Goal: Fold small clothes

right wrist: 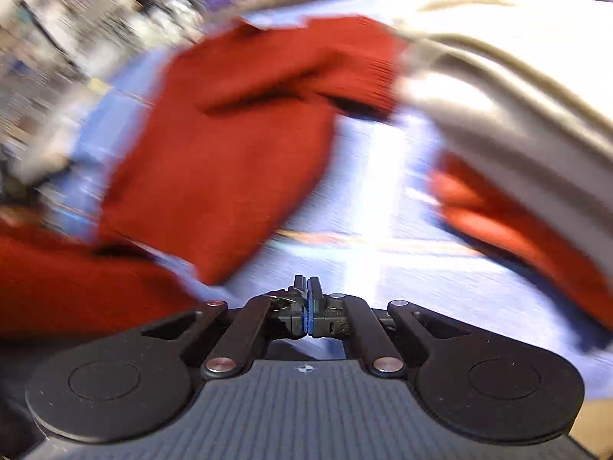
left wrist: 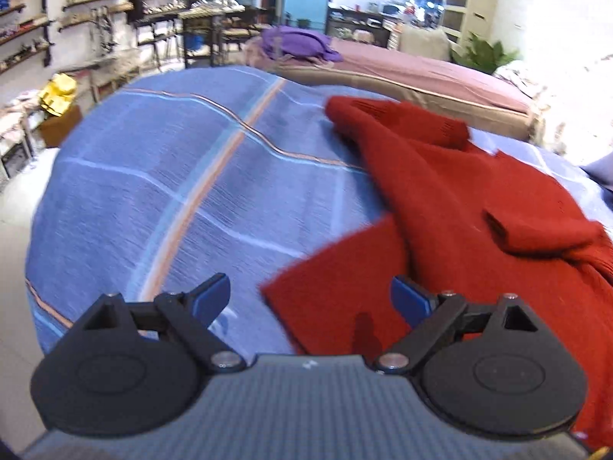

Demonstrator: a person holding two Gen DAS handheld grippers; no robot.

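A red knit sweater (left wrist: 452, 207) lies rumpled on the blue striped bed cover (left wrist: 172, 176), a sleeve stretching toward the far side. My left gripper (left wrist: 310, 299) is open and empty, its blue pads just above the sweater's near corner. In the blurred right wrist view the same sweater (right wrist: 230, 145) lies ahead and to the left. My right gripper (right wrist: 308, 291) is shut with nothing between its fingers, above bare blue cover (right wrist: 364, 268).
A second bed with a pink cover (left wrist: 421, 69) and a purple garment (left wrist: 299, 42) stands behind. Shelves and clutter line the left wall (left wrist: 76, 19). A pale striped cloth (right wrist: 517, 76) and another red piece (right wrist: 517, 230) lie at the right.
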